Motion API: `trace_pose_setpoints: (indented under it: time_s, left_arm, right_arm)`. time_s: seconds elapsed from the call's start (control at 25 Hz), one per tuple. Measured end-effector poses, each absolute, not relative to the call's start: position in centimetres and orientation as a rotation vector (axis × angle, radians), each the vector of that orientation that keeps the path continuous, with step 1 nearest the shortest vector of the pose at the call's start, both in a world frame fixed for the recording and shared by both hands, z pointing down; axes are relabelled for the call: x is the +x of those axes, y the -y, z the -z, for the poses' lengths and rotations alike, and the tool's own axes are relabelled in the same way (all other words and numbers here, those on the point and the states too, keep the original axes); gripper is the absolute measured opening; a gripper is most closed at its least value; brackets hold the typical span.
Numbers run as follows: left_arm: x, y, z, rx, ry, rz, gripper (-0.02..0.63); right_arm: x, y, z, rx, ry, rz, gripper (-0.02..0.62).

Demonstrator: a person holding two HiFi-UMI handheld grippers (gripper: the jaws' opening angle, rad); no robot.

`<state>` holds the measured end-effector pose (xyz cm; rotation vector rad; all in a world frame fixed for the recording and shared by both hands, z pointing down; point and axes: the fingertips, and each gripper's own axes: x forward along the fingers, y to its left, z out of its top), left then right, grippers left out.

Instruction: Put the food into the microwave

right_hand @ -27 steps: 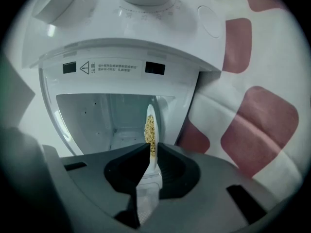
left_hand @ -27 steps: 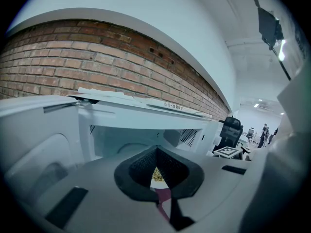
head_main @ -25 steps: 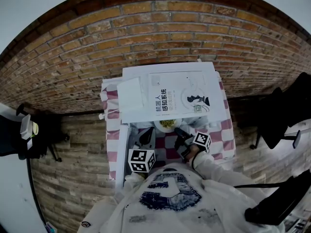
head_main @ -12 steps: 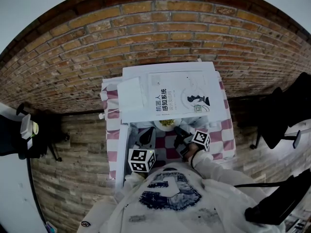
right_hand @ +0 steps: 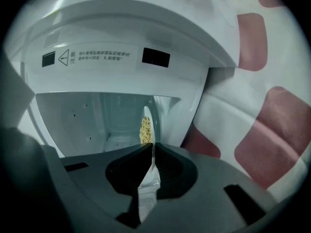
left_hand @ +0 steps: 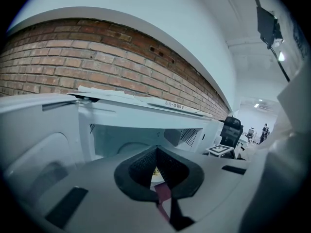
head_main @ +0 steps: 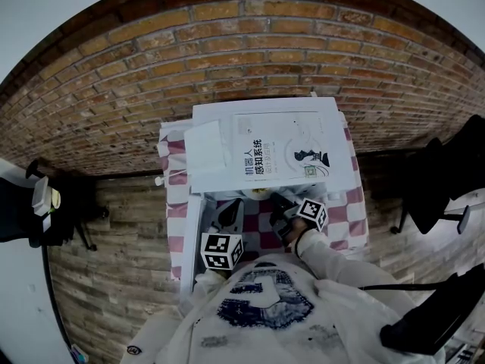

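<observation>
From the head view we see a white microwave point(head_main: 265, 139) on a bench covered by a red-and-white checked cloth point(head_main: 352, 203). It stands against a brick wall point(head_main: 250, 44), and a book point(head_main: 284, 150) lies on its top. Its door point(head_main: 192, 230) stands open to the left. The left tool point(head_main: 227, 217) sits near that door. The right tool point(head_main: 276, 203) reaches to the microwave's mouth, where a plate point(head_main: 260, 194) of yellowish food shows just under the front edge

In the left gripper view the left tool point(left_hand: 156, 149) has its jaws pressed together at the tips with nothing between them. It points at the open cavity of the microwave point(left_hand: 141, 140), and the plate point(left_hand: 156, 176) shows low behind the jaws

In the right gripper view the jaws of the right tool point(right_hand: 151, 147) have just been closing and now pinch the rim of the plate point(right_hand: 149, 115), which we see edge-on. The plate, with the food point(right_hand: 144, 129) on it, is at the mouth of the microwave point(right_hand: 97, 120), and the checked cloth point(right_hand: 262, 130) lies to the right
</observation>
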<state>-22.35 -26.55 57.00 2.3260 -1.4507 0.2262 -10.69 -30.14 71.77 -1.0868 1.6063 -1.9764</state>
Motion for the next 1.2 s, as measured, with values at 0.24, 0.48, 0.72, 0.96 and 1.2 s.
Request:
trace_pose_setpoints:
  time_s: [0.24, 0.48, 0.72, 0.96, 1.2]
  left_arm:
    - [-22.4, 26.5, -57.1, 2.320, 1.451, -0.226, 0.008]
    - [-22.5, 26.6, -57.2, 2.317, 1.451, -0.224, 0.008]
    - [-22.3, 26.5, -57.3, 2.316, 1.443, -0.226, 0.008]
    - [-21.9, 25.9, -57.6, 2.315, 1.422, -0.243, 0.008]
    - [-21.7, 25.0, -58.0, 2.312, 1.420, -0.270, 0.008]
  right_arm:
    - [-11.2, 30.8, -72.0, -1.086, -1.606, 1.978, 0.028]
    - [-11.4, 31.5, -72.0, -1.089, -1.616, 1.965, 0.028]
    - [-11.1, 31.6, -72.0, -1.098, -1.606, 1.959, 0.029]
    - [-11.0, 31.7, -71.8, -1.103, -1.618, 1.945, 0.029]
    - [-10.3, 31.1, -71.5, -1.099, -1.605, 1.950, 0.031]
